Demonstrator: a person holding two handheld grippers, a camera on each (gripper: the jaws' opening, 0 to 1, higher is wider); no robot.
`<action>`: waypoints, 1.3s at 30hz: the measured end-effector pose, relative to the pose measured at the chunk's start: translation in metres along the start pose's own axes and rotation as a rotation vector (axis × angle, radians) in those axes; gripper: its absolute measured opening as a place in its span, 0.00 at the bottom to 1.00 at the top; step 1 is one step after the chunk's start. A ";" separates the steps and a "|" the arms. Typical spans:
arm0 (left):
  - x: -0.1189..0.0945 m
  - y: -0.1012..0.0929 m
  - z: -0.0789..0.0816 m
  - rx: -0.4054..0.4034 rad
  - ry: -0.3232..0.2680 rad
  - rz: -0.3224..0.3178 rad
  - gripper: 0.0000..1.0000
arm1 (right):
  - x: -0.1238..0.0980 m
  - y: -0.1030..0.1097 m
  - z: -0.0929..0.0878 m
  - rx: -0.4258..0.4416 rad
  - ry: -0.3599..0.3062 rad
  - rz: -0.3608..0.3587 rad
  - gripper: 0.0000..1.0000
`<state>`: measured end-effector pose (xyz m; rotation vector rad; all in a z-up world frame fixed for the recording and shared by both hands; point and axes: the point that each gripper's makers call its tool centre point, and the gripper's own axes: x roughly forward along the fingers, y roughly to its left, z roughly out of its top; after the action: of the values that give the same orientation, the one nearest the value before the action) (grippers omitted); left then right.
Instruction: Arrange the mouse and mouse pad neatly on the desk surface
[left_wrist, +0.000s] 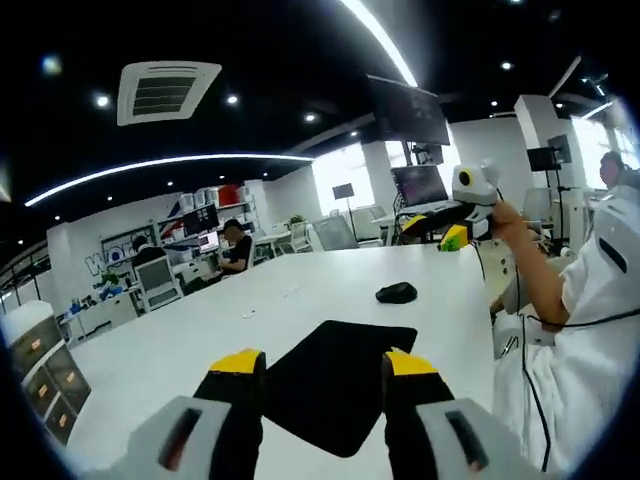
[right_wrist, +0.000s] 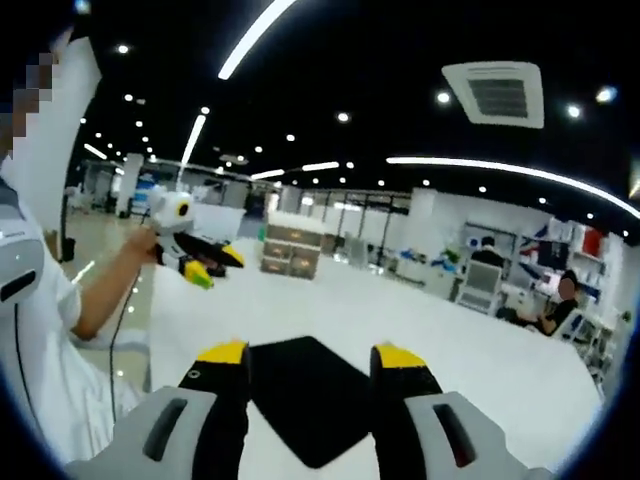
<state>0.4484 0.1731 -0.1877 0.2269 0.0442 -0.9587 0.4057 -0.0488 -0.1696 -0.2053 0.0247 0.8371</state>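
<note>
Black pad (left_wrist: 335, 382) lies at twelve o'clock between your open left claw (left_wrist: 325, 362), mouse (left_wrist: 397, 292) at one o'clock beyond; right claw (right_wrist: 311, 353) also open.

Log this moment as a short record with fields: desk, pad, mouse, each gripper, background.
desk: white desk, wide bare surface
mouse pad: black mouse pad lying flat, turned cornerwise, beyond the jaws in both views
mouse: black mouse on the desk, beyond the pad, apart from it
left gripper: left gripper open, empty, above the pad's near edge
right gripper: right gripper open, empty, held above the pad
background: person seated at a far desk; ceiling vent
</note>
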 end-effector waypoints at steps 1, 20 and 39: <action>-0.002 -0.001 0.003 -0.008 -0.013 -0.004 0.47 | -0.001 0.000 0.001 0.001 -0.007 0.002 0.46; -0.010 -0.009 0.019 -0.070 -0.082 -0.030 0.56 | -0.009 -0.006 -0.002 0.043 -0.010 0.000 0.47; -0.007 -0.017 0.018 -0.068 -0.080 -0.048 0.54 | -0.009 -0.014 -0.008 0.031 0.022 -0.041 0.48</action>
<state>0.4297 0.1658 -0.1721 0.1253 0.0083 -1.0111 0.4103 -0.0666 -0.1744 -0.1850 0.0540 0.7932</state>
